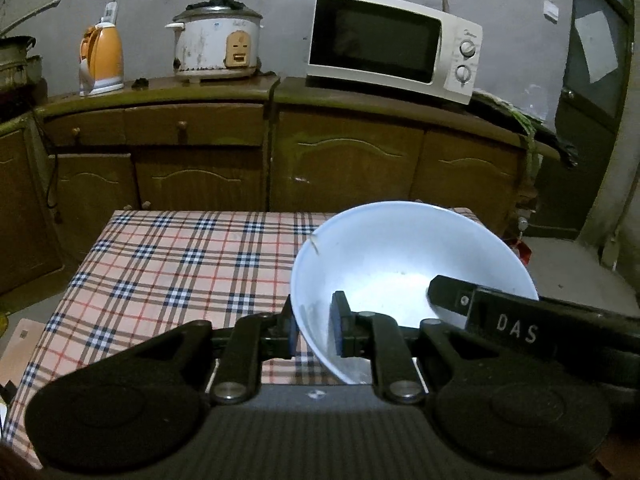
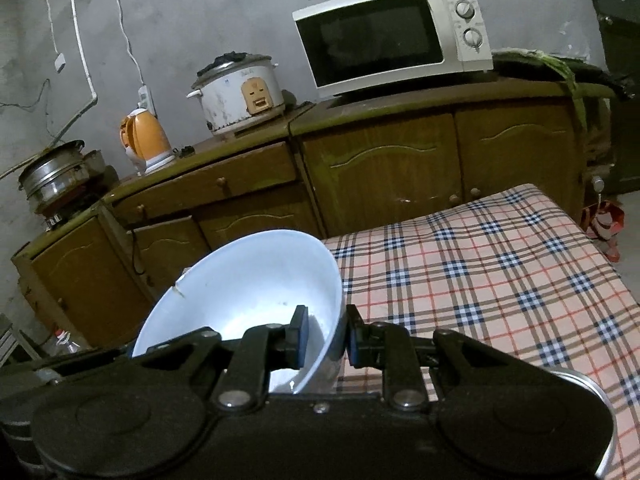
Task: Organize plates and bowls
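I've got the white bowl [image 1: 400, 264] pinched at its rim by both grippers, left gripper [image 1: 316, 334] and right gripper [image 2: 326, 338], above the checked tablecloth [image 1: 180, 264]. Something metal, perhaps a pot rim [image 2: 592, 392], sits at my right edge.

Both wrist views face the cabinets [image 1: 280, 168] — sharing the bowl [image 1: 400, 256] up close.

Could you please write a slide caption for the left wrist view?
Both hand-held grippers, left and right, clamp one white bowl's rim above the plaid tablecloth.

Light: dim, greenish room
Glare: bright patch inside the white bowl [image 1: 400, 264]
Distortion: cupboards [image 1: 348, 160] bow towards the edges
Corners: dark, vignetted
Focus: slightly soft
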